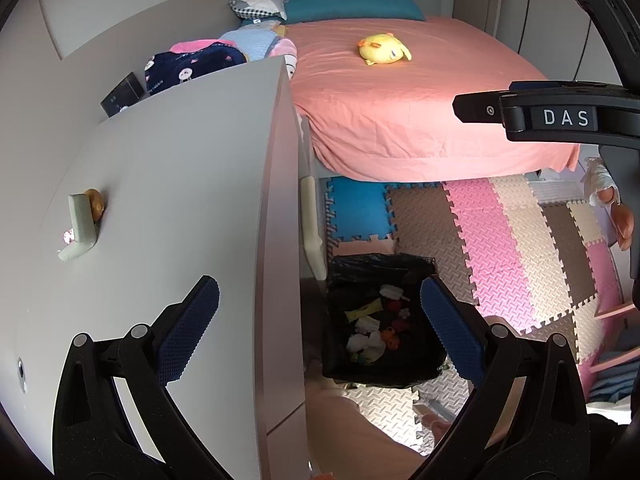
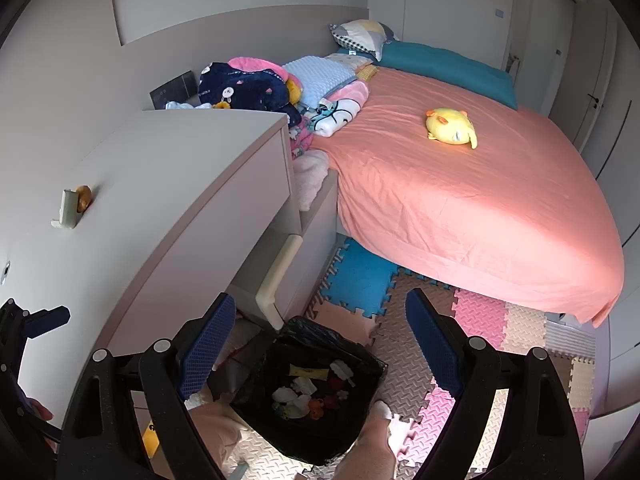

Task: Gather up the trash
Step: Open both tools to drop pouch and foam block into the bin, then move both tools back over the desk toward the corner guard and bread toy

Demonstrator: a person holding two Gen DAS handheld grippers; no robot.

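A bin lined with a black bag [image 1: 376,260] [image 2: 320,332] stands on the floor mats beside the white desk. Inside it lie white tissues [image 1: 370,340], a yellow wrapper [image 2: 306,372] and small red and orange bits. My left gripper [image 1: 320,286] hangs open above the desk edge and the bin, with nothing between its blue pads. My right gripper [image 2: 320,298] is open over the bin too, also holding nothing. Its side shows at the upper right of the left wrist view [image 1: 560,116]. On the desk top, a small orange thing [image 1: 95,205] [image 2: 83,198] rests against a pale foam piece.
The white desk [image 1: 172,168] [image 2: 160,168] fills the left. A bed with a pink sheet [image 2: 460,200] carries a yellow plush [image 2: 450,126], pillows and piled blankets [image 2: 248,82]. Coloured foam mats [image 1: 500,248] cover the floor. A person's leg [image 2: 372,444] is beside the bin.
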